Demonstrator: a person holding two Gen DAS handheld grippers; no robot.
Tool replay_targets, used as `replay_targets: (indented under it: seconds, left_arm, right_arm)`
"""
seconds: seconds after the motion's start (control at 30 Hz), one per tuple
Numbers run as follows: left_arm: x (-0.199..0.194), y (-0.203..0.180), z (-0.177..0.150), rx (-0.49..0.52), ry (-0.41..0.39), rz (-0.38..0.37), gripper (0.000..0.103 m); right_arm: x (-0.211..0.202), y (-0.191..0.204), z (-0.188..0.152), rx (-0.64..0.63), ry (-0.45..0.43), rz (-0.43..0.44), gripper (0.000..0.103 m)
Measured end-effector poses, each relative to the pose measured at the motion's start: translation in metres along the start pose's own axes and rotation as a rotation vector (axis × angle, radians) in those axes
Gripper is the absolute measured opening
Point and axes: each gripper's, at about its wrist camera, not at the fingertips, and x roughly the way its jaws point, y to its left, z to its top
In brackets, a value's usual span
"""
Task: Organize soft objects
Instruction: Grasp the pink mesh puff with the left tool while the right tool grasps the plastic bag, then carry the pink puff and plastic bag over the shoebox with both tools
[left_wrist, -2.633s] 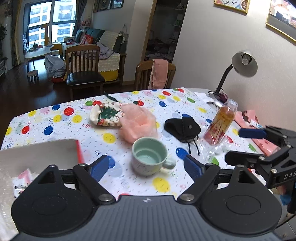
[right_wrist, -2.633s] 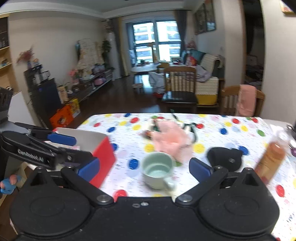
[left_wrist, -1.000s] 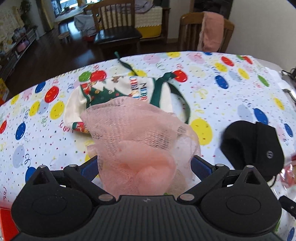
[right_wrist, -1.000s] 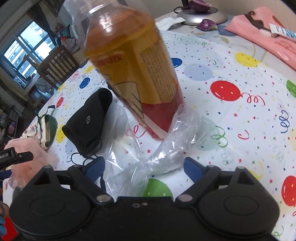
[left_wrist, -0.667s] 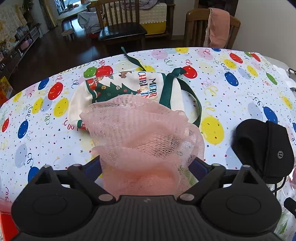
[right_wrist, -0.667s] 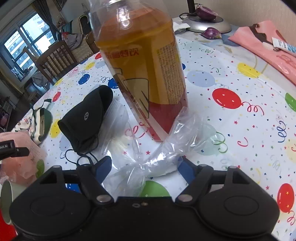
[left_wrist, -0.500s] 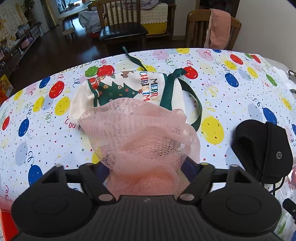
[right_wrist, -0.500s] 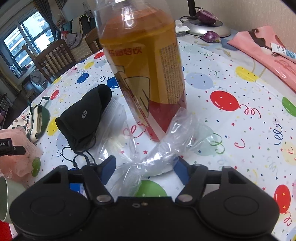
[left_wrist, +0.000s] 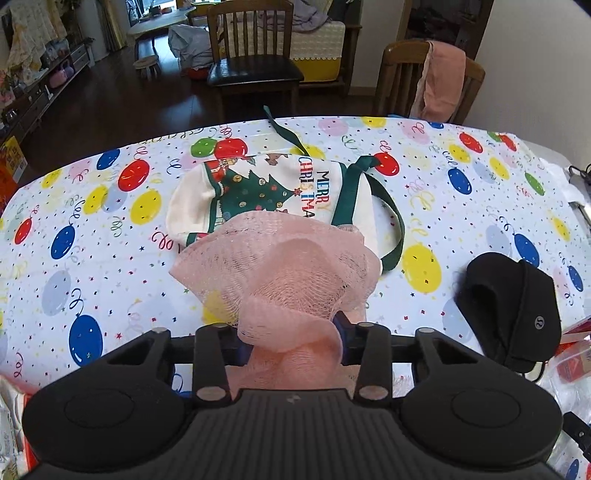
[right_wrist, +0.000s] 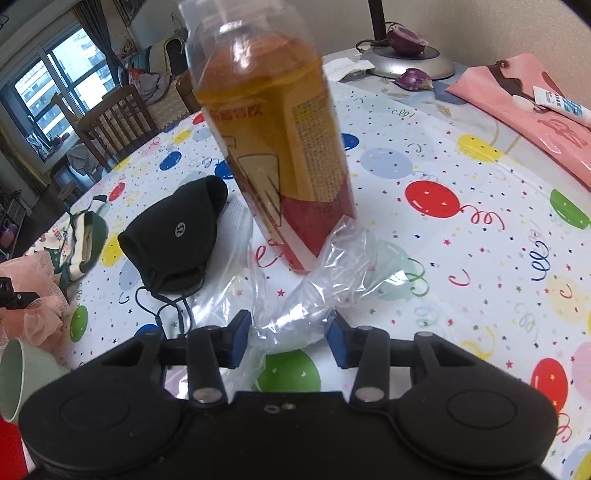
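Left gripper (left_wrist: 291, 338): fingers have just been closing and now pinch the near end of the pink mesh cloth (left_wrist: 280, 273), which bunches up between them and fans out over the tabletop (left_wrist: 110, 258), its far edge overlapping the Christmas bag (left_wrist: 266, 192). Right gripper (right_wrist: 290, 338): fingers have also just been closing, about a third apart, either side of the clear plastic bag (right_wrist: 332, 273) at the foot of the drink bottle (right_wrist: 273, 147); whether the pads actually press the film is hard to tell, probably not yet. To do this step well: finish the squeeze on the film low and well short of the bottle so it is not tipped, then lift both soft items straight up, keeping the mesh from dragging the Christmas bag. Count in view: one pink mesh cloth, one Christmas bag, one black cap (right_wrist: 173, 236), one clear plastic bag, one drink bottle, one green cup (right_wrist: 22, 373), two wooden chairs (left_wrist: 255, 48).
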Motion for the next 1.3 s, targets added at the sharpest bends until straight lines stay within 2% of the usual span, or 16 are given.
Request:
replay_targets:
  seconds: [0.37,0.67,0.97,1.3]
  left_arm:
    - [-0.046,0.019,-0.005,-0.027,-0.078,-0.024,0.036]
    - [-0.095,0.037,-0.016,-0.025,-0.114,-0.092,0.036]
    - [-0.143,0.065,-0.036,-0.001,-0.122,-0.157,0.036]
    - [-0.197,0.112,-0.060,-0.004,-0.144,-0.198,0.036]
  right_arm:
    - [-0.052,-0.010,-0.005,-0.044,-0.053,0.077,0.041]
    - [-0.104,-0.001,-0.006,-0.101,-0.083,0.166,0.041]
    - [-0.144,0.030,-0.014,-0.184,-0.081,0.249,0.041]
    - [-0.170,0.091,-0.027,-0.311,-0.082,0.346,0.041]
